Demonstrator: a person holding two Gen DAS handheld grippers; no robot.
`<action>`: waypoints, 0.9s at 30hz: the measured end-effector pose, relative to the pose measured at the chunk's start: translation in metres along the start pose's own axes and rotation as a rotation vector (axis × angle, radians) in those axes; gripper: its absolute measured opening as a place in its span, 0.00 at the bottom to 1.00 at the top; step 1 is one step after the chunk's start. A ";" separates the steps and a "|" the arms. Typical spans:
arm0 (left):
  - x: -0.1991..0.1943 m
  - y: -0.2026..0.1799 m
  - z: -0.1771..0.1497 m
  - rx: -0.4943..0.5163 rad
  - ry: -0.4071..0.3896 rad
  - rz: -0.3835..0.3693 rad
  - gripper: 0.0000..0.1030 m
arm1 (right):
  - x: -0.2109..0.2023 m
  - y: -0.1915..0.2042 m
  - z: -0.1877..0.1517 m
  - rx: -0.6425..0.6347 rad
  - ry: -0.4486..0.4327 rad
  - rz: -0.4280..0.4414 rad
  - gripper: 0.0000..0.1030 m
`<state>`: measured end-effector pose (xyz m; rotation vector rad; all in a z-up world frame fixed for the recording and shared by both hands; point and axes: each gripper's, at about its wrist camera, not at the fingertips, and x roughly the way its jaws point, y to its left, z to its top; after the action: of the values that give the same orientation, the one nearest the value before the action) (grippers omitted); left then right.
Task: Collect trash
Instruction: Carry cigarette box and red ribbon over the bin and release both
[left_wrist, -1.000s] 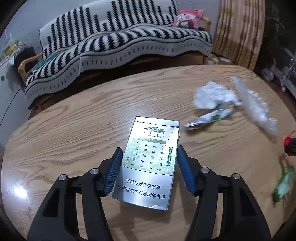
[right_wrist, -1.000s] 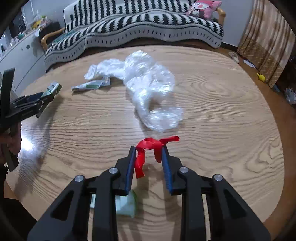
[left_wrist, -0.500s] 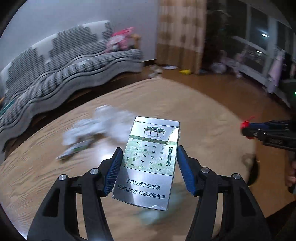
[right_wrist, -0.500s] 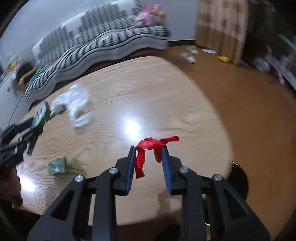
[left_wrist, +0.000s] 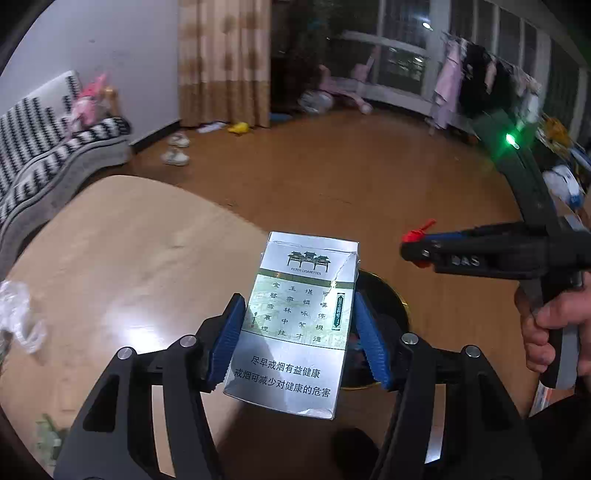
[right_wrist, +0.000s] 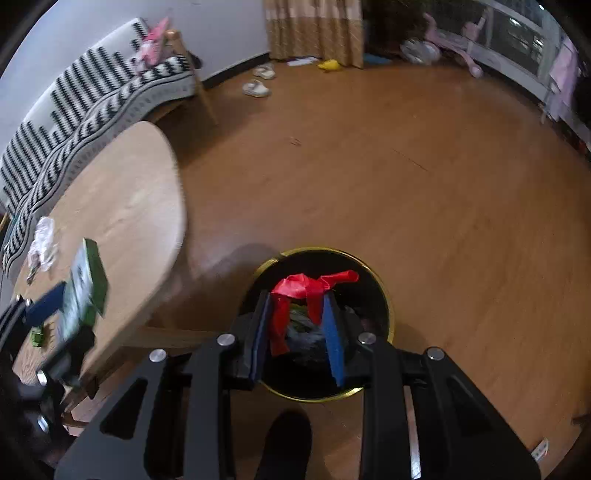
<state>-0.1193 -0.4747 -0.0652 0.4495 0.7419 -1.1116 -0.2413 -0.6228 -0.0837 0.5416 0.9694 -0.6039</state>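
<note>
My left gripper (left_wrist: 297, 332) is shut on a silver and green cigarette pack (left_wrist: 295, 317), held upright in the air past the table edge. Behind it shows the gold rim of a black trash bin (left_wrist: 397, 295). My right gripper (right_wrist: 297, 328) is shut on a scrap of red ribbon (right_wrist: 306, 290) and hangs right above the open bin (right_wrist: 384, 295), which holds dark trash. The right gripper also shows in the left wrist view (left_wrist: 417, 247), and the left one with its pack in the right wrist view (right_wrist: 79, 291).
The round wooden table (right_wrist: 122, 206) lies to the left, with crumpled clear plastic (right_wrist: 42, 240) and a small green wrapper (right_wrist: 37, 336) on it. A striped sofa (right_wrist: 92, 96) stands behind. Shoes (right_wrist: 256, 88) lie on the wood floor (right_wrist: 406, 166).
Both grippers have swung right, away from the table, each still holding its piece of trash. The right one now hangs over the bin, and the left one is near its rim.
</note>
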 end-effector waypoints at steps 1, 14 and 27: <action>0.006 -0.007 0.000 0.008 0.009 -0.008 0.57 | 0.002 -0.009 -0.001 0.013 0.011 0.001 0.27; 0.047 -0.013 0.013 0.007 0.055 -0.040 0.57 | 0.013 -0.022 -0.002 0.032 0.045 0.020 0.31; 0.059 -0.015 0.014 -0.013 0.080 -0.050 0.57 | 0.009 -0.029 0.005 0.059 0.014 0.017 0.58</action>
<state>-0.1139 -0.5272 -0.0981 0.4689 0.8344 -1.1400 -0.2540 -0.6492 -0.0939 0.6066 0.9621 -0.6152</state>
